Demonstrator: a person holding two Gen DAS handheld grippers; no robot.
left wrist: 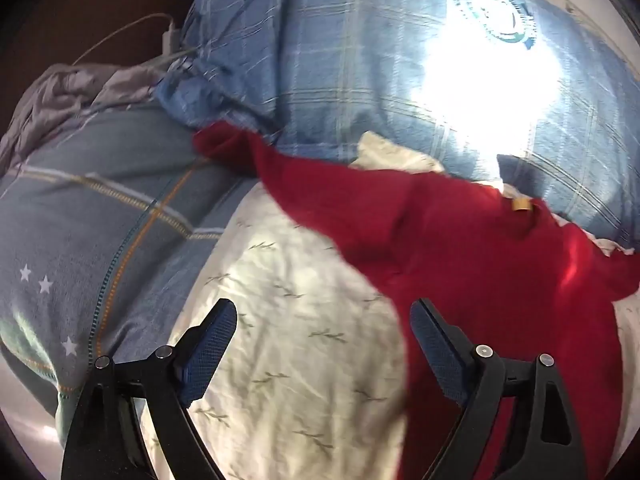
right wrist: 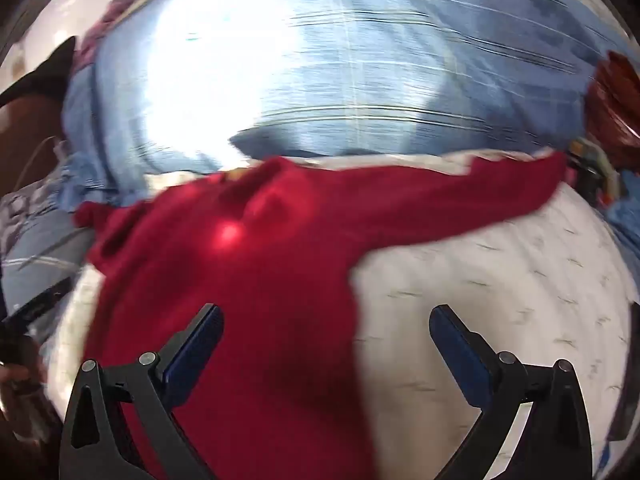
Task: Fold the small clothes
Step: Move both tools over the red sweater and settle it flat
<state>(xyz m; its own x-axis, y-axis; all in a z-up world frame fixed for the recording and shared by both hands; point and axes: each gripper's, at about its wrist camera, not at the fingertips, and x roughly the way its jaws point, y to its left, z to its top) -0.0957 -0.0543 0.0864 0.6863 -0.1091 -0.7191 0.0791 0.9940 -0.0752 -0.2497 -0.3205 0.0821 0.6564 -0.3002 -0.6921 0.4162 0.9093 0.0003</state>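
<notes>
A small red long-sleeved top (left wrist: 472,256) lies spread on a white leaf-print sheet (left wrist: 296,312), neck with a tan label towards the blue quilt. Its left sleeve stretches up-left in the left wrist view. My left gripper (left wrist: 324,312) is open and empty above the sheet, its right finger over the top's left edge. In the right wrist view, which is blurred, the top (right wrist: 256,264) shows with its right sleeve reaching right. My right gripper (right wrist: 326,316) is open and empty above the top's right body edge.
A blue plaid quilt (left wrist: 360,60) is heaped behind the top, with a bright sun patch on it. A blue star-print pillow (left wrist: 100,216) and a white charger cable (left wrist: 168,36) lie to the left. Red-brown cloth (right wrist: 612,108) sits at the far right.
</notes>
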